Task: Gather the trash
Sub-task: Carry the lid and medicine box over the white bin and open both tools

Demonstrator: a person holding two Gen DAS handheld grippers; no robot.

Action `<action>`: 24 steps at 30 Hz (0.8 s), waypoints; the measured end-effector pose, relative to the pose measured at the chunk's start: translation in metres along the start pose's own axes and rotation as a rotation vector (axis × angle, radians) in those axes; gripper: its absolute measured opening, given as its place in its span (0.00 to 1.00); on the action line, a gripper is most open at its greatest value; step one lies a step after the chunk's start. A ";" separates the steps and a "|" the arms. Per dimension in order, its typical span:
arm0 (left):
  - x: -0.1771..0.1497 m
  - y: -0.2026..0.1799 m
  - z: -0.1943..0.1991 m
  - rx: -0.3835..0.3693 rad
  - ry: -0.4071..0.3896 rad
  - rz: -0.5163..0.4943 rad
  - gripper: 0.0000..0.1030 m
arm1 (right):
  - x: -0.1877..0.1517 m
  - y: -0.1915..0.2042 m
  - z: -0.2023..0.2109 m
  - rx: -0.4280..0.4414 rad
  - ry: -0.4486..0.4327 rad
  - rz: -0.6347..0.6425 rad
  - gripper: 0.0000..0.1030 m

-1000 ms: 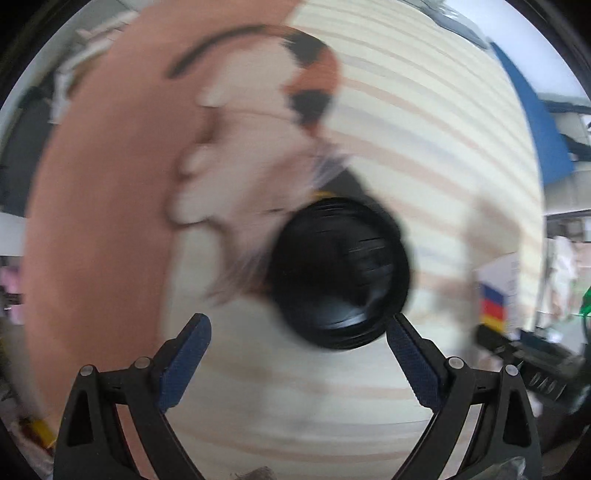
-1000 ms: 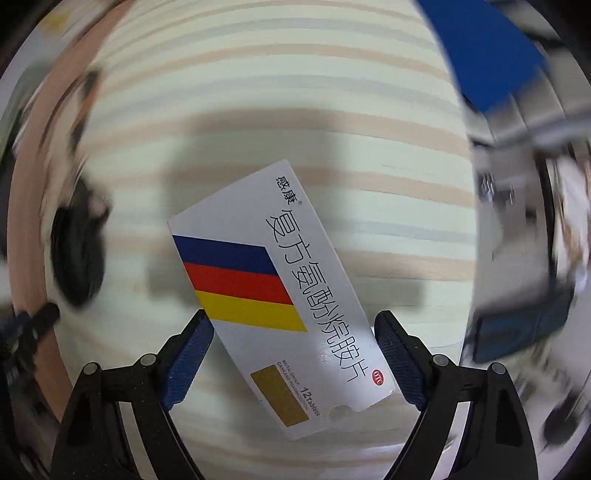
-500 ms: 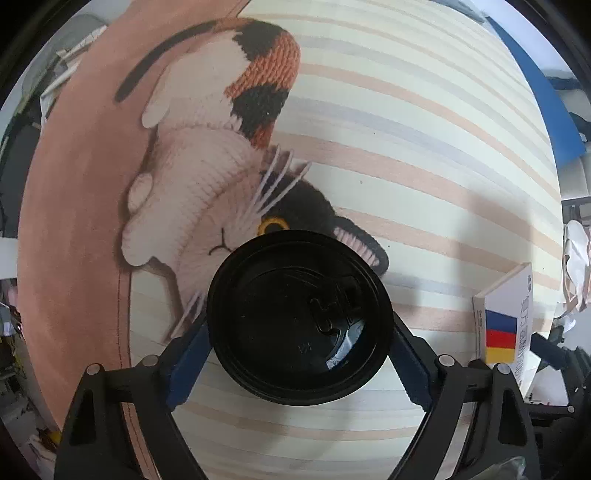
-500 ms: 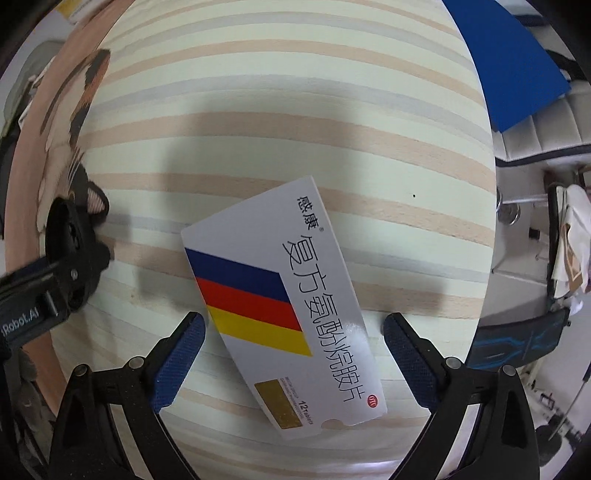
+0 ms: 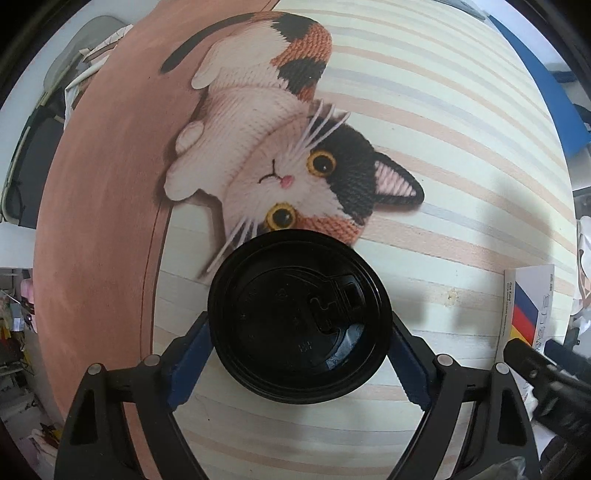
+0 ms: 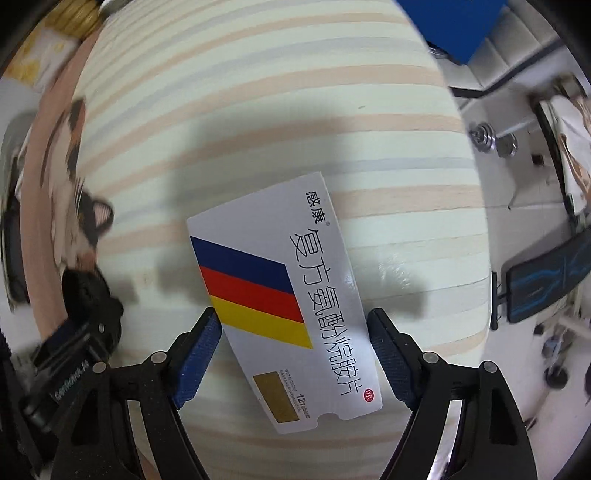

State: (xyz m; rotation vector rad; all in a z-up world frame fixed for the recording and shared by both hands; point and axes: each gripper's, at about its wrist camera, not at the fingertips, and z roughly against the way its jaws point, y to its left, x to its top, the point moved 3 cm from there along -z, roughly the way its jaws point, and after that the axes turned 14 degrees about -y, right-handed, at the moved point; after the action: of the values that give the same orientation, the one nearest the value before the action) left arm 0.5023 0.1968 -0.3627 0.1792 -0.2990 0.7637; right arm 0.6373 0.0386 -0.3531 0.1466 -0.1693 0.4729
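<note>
A black plastic cup lid (image 5: pixel 299 314) lies flat on the striped table mat (image 5: pixel 424 155). My left gripper (image 5: pixel 300 354) is open, low over the mat, with a blue-padded finger at each side of the lid. A white medicine box (image 6: pixel 286 314) with blue, red and yellow bands lies flat on the mat. My right gripper (image 6: pixel 293 360) is open, and its fingers straddle the box's near half. The box also shows at the right edge of the left wrist view (image 5: pixel 528 306).
The mat carries a knitted-look cat picture (image 5: pixel 291 147) and a wide pink border (image 5: pixel 99 221). A blue sheet (image 6: pixel 454 26) lies past the mat's far right corner. Right of the table is white floor with a chair base (image 6: pixel 495 136). The left gripper's body (image 6: pixel 77 332) shows left of the box.
My left gripper moved forward until the lid sits between its fingers. My right gripper moved in over the box and narrowed its opening around it.
</note>
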 end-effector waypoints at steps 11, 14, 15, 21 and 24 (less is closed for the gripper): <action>-0.004 0.002 0.033 0.007 -0.068 -0.043 0.85 | -0.016 0.035 0.002 -0.086 -0.115 0.178 0.72; -0.013 0.005 0.050 0.001 -0.094 -0.050 0.85 | -0.020 0.025 0.014 -0.068 -0.133 0.145 0.72; -0.015 0.006 0.057 -0.004 -0.104 -0.053 0.85 | -0.021 0.020 0.022 -0.060 -0.145 0.135 0.72; -0.038 0.011 0.099 -0.021 -0.175 -0.080 0.85 | -0.027 0.006 0.058 -0.031 -0.214 0.112 0.72; -0.057 0.023 0.127 -0.048 -0.209 -0.073 0.85 | -0.049 -0.005 0.082 -0.016 -0.254 0.097 0.72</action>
State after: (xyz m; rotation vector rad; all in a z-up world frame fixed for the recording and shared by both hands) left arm 0.4218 0.1428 -0.2608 0.2242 -0.5062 0.6659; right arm 0.5860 -0.0023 -0.2834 0.1830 -0.4307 0.5489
